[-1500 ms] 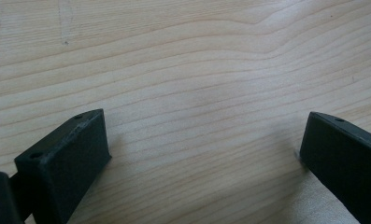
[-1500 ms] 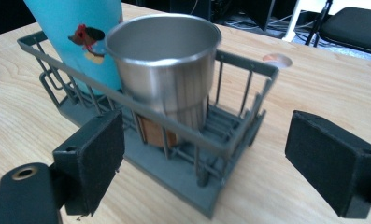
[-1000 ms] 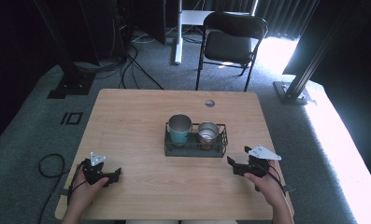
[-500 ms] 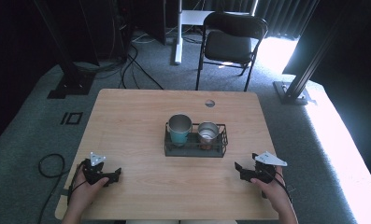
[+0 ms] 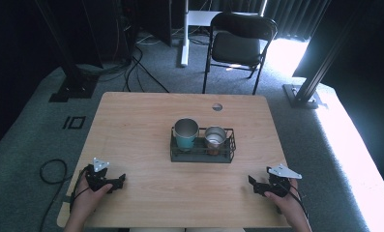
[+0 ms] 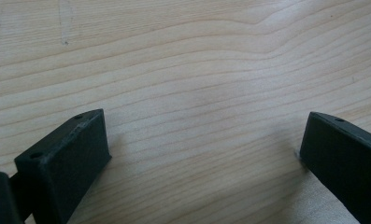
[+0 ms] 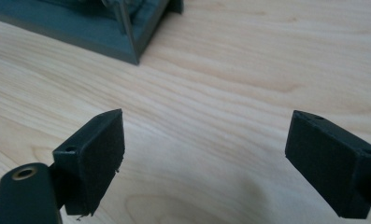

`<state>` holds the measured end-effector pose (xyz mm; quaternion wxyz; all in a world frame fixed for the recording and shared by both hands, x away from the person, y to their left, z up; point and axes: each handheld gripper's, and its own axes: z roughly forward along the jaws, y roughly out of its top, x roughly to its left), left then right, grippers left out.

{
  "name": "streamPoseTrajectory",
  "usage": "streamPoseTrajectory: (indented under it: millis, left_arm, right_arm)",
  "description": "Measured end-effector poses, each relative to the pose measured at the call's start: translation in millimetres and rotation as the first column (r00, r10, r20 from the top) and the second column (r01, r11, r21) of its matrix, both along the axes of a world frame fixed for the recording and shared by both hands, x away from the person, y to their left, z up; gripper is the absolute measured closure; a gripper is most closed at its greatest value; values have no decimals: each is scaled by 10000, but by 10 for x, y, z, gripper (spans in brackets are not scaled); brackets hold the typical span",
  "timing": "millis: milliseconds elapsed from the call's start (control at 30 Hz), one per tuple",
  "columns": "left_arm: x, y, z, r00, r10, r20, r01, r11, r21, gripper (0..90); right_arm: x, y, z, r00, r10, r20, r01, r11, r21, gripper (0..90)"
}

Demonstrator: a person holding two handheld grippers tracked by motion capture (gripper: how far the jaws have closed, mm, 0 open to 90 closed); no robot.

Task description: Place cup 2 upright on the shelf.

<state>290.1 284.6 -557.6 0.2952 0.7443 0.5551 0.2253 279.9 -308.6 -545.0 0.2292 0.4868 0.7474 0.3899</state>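
Tabletop (image 5: 141,130): pale wood, rectangular, small round hole near the far edge. Grey carpet around it, a black folding chair (image 5: 240,41) beyond the far side, cables on the floor at left.

Dark wire basket (image 5: 202,153): sits at the middle of the tabletop, slightly right of centre. Its near corner shows at the top left of the right tool view (image 7: 127,46).

Teal cup (image 5: 185,134): upright in the left half of the basket, metal rim, the taller of the two.

Steel cup (image 5: 215,137): upright in the right half, just beside the teal one, shorter; something brownish inside, cannot tell what.

Left tool (image 5: 116,181): held low over the near left corner of the tabletop, well apart from the basket. Jaws spread wide, only bare wood between them (image 6: 202,154).

Right tool (image 5: 254,184): near right corner, pointing toward the basket, which lies near but apart. Jaws wide apart, gripping nothing (image 7: 204,154).
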Motion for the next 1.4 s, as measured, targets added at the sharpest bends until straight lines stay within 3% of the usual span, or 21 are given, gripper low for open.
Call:
streamPoseTrajectory:
  millis: [733, 1000, 1400]
  left_arm:
    - [0, 0, 0, 10000, 0, -1, 0, 10000, 0, 20]
    - [0, 0, 0, 10000, -1, 1, 1, 10000, 0, 20]
    - [0, 1, -1, 10000, -6, 1, 6, 10000, 4, 20]
  right_arm:
    - [-135, -130, -131, 9981, -34, -620, -18, 9965, -839, 117]
    - [-162, -169, -143, 9947, -189, -1008, 105, 9965, -831, 116]
    - [-170, -172, -145, 9944, -282, -1015, 199, 9965, -816, 116]
